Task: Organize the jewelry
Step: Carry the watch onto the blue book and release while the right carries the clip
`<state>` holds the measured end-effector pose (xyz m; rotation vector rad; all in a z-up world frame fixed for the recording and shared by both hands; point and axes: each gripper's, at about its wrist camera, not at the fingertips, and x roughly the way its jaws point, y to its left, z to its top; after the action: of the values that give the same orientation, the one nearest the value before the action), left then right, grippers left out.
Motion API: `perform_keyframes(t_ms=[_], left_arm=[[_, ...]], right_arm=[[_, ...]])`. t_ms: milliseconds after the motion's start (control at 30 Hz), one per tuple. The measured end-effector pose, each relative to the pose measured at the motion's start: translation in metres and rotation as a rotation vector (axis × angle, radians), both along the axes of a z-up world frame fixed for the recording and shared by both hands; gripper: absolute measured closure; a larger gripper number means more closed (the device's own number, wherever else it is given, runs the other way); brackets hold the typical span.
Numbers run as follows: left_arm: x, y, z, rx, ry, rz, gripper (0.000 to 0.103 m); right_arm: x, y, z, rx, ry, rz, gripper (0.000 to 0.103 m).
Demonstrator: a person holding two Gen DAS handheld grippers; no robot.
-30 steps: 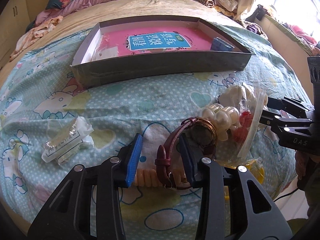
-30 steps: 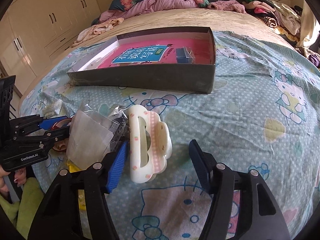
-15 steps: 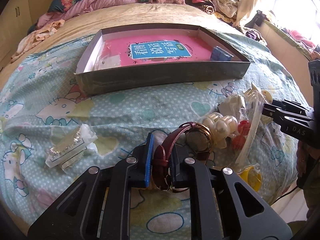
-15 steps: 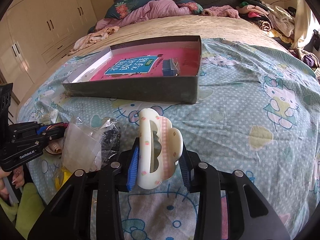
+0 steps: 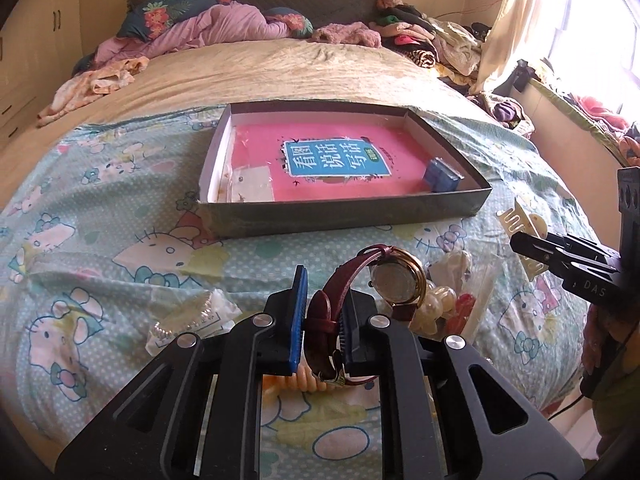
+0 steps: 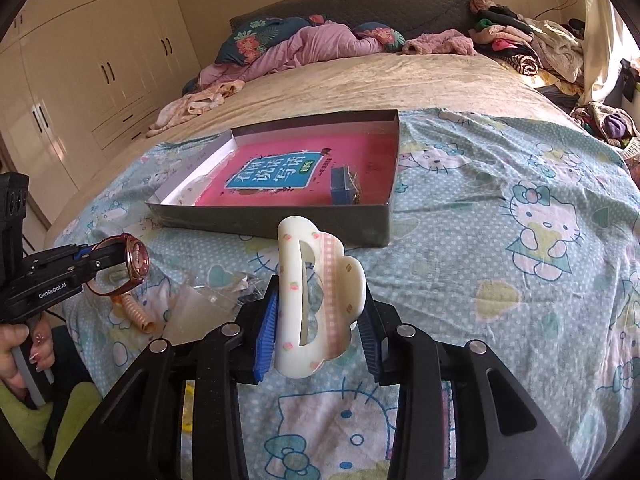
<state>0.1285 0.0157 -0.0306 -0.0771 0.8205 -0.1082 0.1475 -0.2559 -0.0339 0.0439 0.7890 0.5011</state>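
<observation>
Wide bed [image 5: 100,216] under a pale-blue cartoon-cat sheet, tan cover farther back, heaped clothes and pillows at the headboard. On the sheet, past both tools: shallow dark box [image 5: 344,216], open-topped, with a pink booklet [image 5: 332,160] flat inside and a small blue packet [image 5: 440,176] in its near right corner. Left tongs [image 5: 324,320] clamped on the maroon strap of a wristwatch [image 5: 396,280], gold-rimmed case raised above the sheet, short of the box. Right tongs [image 6: 320,324] clamped on a cream hair claw [image 6: 320,300] with pink check trim, upright, also clear of the bed and short of the box. Below, between the two tools: crumpled clear bags [image 6: 200,304], pearl-like beads [image 5: 436,300], something red [image 5: 460,308], a peach coil hair tie [image 6: 136,312]. Farther left on the sheet, a small clear packet [image 5: 188,320] with sparkly contents.
</observation>
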Motion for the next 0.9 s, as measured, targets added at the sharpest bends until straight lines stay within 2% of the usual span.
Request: perform_keyframes(t_ms=[633, 900], left_arm=[[0.026, 0.036, 0.028, -0.054, -0.068, 0.106, 0.095], [0.047, 0.037, 0.023, -0.065, -0.063, 0.113, 0.095]], right_arm=[[0.014, 0.032, 0.026, 0.009, -0.057, 0.065, 0.069], [0.029, 0.044, 0.034, 0.01, -0.081, 0.075, 0.069]])
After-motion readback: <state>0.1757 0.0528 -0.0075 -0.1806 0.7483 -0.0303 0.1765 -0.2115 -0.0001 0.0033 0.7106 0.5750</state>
